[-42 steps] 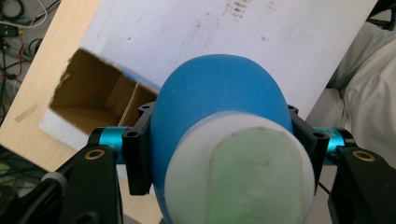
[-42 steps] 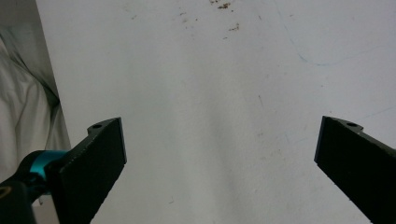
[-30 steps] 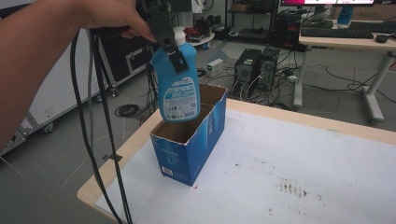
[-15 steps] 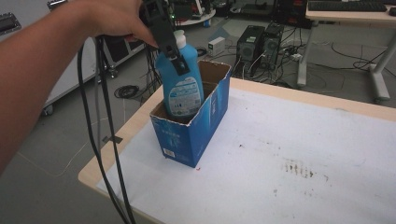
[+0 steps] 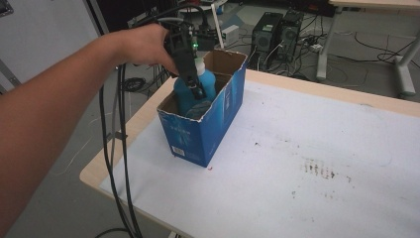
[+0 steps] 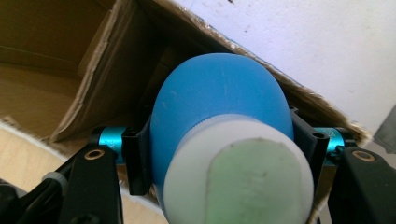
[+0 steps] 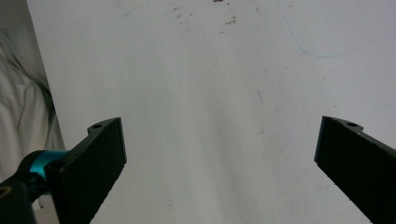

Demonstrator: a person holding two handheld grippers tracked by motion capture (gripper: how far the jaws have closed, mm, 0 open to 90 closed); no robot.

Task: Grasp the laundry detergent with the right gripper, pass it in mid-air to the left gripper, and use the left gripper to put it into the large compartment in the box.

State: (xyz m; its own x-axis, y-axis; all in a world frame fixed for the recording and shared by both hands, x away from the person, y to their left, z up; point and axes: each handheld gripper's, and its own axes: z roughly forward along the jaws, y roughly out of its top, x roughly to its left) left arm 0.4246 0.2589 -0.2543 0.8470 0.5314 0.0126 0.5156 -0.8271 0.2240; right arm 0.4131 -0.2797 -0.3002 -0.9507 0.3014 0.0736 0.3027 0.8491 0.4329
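The left gripper [image 5: 197, 91], at upper left of the high view, clamps the blue bottle [image 5: 204, 88] by its shoulders, long axis upright, half sunk in the blue cardboard box [image 5: 208, 131], whose walls hide its base; the right gripper [image 7: 219, 154] gapes empty over the table [image 7: 210, 70].

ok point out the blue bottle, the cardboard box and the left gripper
blue bottle [image 6: 219, 93], left gripper view, rounded shoulder
cardboard box [image 5: 218, 121], high view, blue outer side wall
left gripper [image 5: 197, 91], high view, between its fingertips
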